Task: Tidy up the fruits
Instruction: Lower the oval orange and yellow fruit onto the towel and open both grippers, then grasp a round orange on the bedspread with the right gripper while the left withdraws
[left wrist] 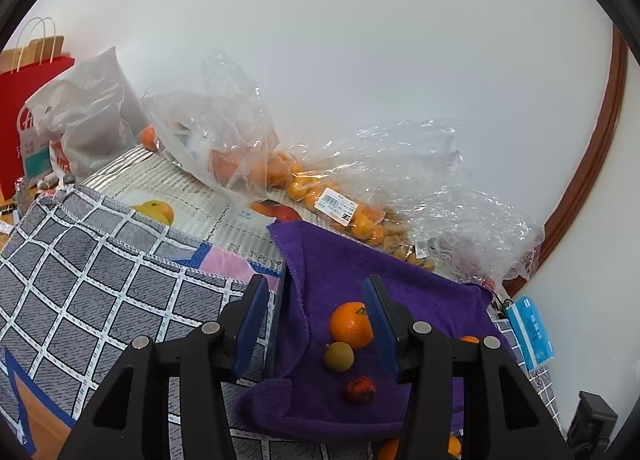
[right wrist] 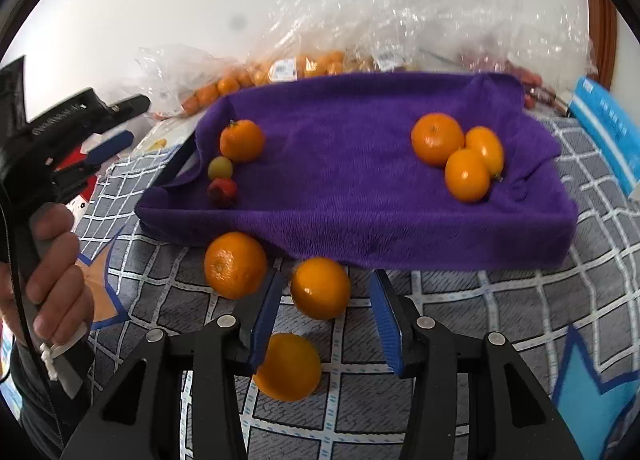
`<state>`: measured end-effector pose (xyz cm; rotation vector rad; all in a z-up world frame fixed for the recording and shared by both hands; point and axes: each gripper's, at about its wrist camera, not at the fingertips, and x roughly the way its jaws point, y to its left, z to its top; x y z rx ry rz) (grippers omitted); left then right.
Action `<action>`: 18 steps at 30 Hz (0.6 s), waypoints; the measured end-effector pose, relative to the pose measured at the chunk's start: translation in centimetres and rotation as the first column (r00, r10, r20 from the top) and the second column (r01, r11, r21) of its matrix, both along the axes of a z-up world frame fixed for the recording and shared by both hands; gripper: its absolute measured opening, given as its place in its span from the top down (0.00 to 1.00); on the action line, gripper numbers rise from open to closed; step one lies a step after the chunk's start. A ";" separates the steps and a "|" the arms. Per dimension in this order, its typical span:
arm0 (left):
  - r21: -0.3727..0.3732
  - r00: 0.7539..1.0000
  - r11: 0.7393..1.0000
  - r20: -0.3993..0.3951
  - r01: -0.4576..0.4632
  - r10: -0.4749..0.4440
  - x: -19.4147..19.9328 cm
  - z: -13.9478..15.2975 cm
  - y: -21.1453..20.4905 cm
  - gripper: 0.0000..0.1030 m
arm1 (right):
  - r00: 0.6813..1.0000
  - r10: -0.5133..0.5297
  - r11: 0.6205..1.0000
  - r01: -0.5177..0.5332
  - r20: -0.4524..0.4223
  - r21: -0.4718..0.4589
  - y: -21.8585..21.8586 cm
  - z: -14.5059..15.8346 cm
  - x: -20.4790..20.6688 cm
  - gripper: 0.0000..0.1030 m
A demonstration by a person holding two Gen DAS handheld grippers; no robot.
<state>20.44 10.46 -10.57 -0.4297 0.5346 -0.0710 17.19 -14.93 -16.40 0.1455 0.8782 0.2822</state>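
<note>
Orange fruit is being sorted onto a purple towel (right wrist: 360, 180) spread over a checked cloth (right wrist: 480, 320) on the bench. Three oranges (right wrist: 460, 152) huddle at the towel's far right. An orange (right wrist: 242, 140), a small green fruit (right wrist: 220, 168) and a red one (right wrist: 222, 192) line its left edge, apparently grouped by kind. Three more oranges (right wrist: 320, 288) lie loose on the cloth at the near edge, probably next to be moved. The right claw (right wrist: 326, 324) stands open over them, gripping nothing. The left claw (left wrist: 316, 324) hangs open and empty above the left trio.

Only the right view shows the loose oranges plainly and the hand (right wrist: 52, 272) holding the left tool. The left view adds bagged fruit (left wrist: 352, 212) and a red paper bag (left wrist: 24, 108) farther back.
</note>
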 end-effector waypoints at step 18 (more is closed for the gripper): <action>-0.046 0.999 0.998 -0.007 0.045 -0.046 -0.1 -0.5 -0.8 0.54 | 0.987 -0.113 0.983 0.127 0.113 -0.134 -4.2 0.5 -3.5 0.69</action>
